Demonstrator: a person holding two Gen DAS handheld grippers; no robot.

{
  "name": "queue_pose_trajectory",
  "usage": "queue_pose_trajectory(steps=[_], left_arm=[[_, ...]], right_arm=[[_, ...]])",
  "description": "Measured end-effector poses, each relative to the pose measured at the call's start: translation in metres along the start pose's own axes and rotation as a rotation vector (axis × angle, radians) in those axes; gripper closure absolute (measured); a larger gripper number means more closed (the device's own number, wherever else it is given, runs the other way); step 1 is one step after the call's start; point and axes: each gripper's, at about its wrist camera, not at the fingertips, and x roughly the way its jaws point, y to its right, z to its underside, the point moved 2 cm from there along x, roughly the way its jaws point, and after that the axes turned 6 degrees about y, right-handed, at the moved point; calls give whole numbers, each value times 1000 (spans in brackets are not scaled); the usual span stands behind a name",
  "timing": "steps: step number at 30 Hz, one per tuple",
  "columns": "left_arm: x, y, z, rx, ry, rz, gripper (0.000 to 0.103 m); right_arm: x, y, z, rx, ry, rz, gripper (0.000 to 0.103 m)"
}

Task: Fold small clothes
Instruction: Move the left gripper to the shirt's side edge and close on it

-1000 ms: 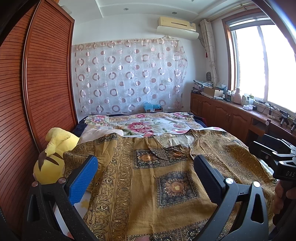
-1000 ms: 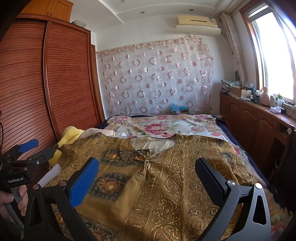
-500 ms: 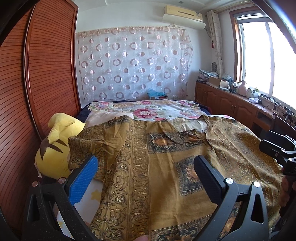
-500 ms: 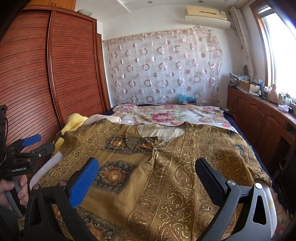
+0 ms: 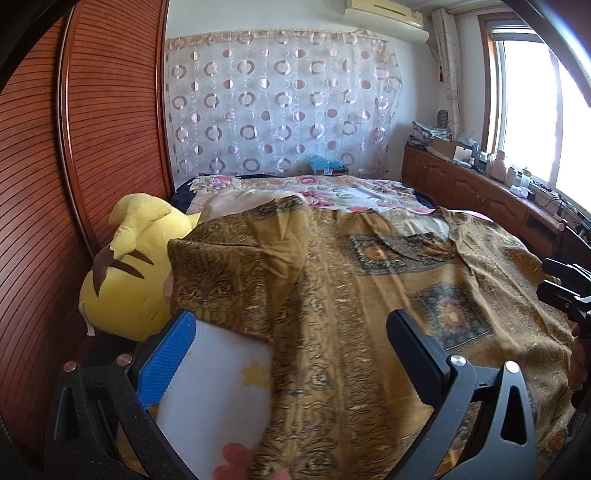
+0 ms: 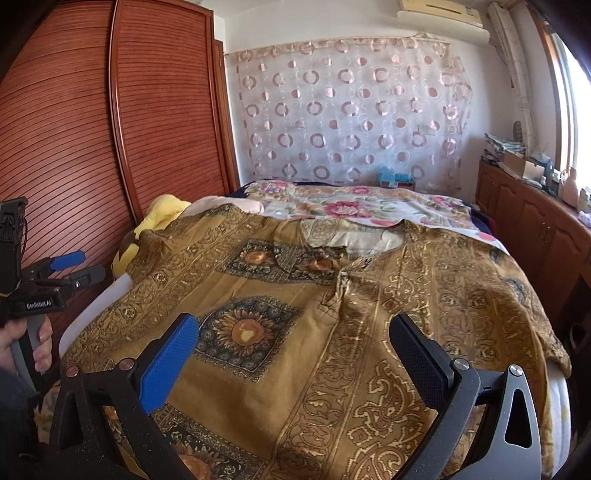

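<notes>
Your left tool [image 5: 291, 354] gapes wide, empty, over shirt [image 5: 351, 295] sleeve edge at bed [image 5: 221, 398] left edge beside plush toy [image 5: 129, 280]; your right tool [image 6: 293, 354] gapes wide, empty, above shirt hem.

A reddish-brown slatted wooden wardrobe [image 6: 122, 122] lines the left wall. A sheer white curtain with pink ring patterns [image 5: 280, 103] covers the far white wall, beneath a cream wall-mounted air conditioner [image 5: 384, 16]. A bright wood-framed window [image 5: 532, 107] admits strong daylight at right, above a low brown wooden cabinet run [image 6: 528, 218] carrying cluttered items. A floral bedspread [image 6: 369, 206] covers the bed.
</notes>
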Motion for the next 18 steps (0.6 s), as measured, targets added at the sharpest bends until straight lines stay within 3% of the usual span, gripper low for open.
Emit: queue_pose_trajectory(steps=[9,18], left_arm=[[24,-51,2,-52,-73,-11,0],[80,-97,-1,-91,-205,3,13]], right_arm=[[14,2,7,-10,-91,-43,2],[15,2,-8,-48,-109,-80,2]])
